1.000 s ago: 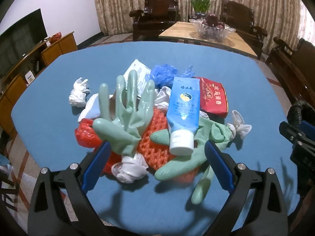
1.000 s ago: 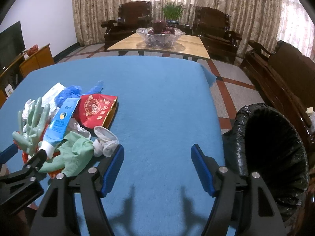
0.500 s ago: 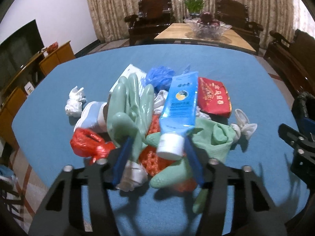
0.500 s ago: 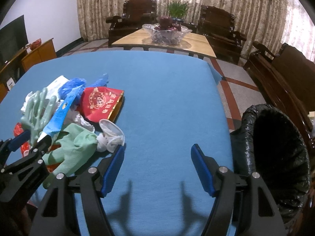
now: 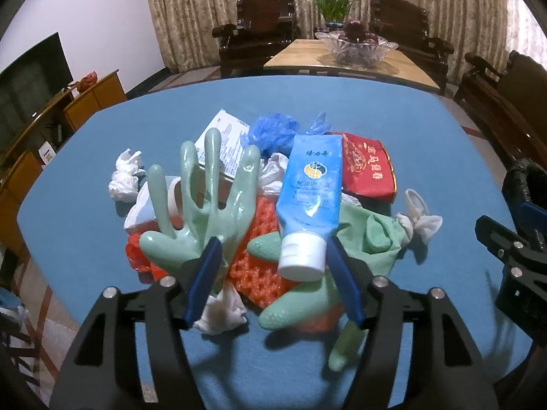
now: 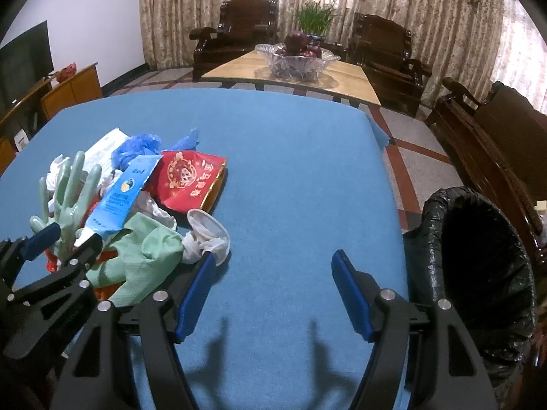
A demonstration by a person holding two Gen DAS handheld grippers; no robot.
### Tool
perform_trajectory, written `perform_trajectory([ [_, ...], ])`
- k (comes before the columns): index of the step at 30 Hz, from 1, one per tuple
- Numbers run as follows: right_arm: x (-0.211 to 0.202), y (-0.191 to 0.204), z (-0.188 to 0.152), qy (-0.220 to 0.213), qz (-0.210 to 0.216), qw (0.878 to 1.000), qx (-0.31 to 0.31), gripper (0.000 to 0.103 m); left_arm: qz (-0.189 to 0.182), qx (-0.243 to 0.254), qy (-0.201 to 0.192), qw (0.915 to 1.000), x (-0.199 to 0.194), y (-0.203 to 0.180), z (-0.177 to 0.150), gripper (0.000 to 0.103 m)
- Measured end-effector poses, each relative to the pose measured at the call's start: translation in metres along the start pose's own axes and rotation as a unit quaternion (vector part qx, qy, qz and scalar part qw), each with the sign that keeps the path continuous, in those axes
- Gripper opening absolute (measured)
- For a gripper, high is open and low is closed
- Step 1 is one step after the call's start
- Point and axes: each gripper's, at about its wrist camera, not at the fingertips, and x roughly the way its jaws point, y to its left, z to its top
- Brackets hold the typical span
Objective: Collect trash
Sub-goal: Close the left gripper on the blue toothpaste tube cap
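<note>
We look down on a heap of trash on a blue tabletop (image 5: 102, 177). At the left of the heap a pale green rubber glove (image 5: 208, 212) stands with its digits up. Our left gripper (image 5: 271, 273) has pushed in since a second ago: then its fingers stood wide in front of the heap, they pinched in, and now they have just been opening again. They sit apart around a blue tube (image 5: 309, 201) with a white cap, the left finger (image 5: 203, 280) against the glove, the right finger (image 5: 345, 283) just beside the cap; no firm squeeze shows. We judge that the pick is being retried. Further right, our right gripper (image 6: 273, 294) hangs open and empty over bare cloth, unchanged. At far right a black-lined bin (image 6: 478, 273) waits beside the tabletop.
</note>
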Motion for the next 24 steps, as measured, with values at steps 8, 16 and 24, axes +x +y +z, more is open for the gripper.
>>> perform_trajectory([
  [8,0.003,-0.002,-0.001,0.004,0.001,1.000,0.000,0.069,-0.019,0.015,0.005,0.9997,0.012,-0.002,-0.001,0.042],
  [16,-0.001,-0.003,0.001,-0.001,0.002,1.000,-0.001,0.069,-0.029,0.021,-0.023,0.9991,-0.005,-0.001,-0.004,0.030],
  [24,-0.001,-0.004,0.000,-0.002,0.004,1.000,0.005,0.069,-0.034,0.034,-0.030,0.9984,-0.010,0.000,-0.011,0.051],
])
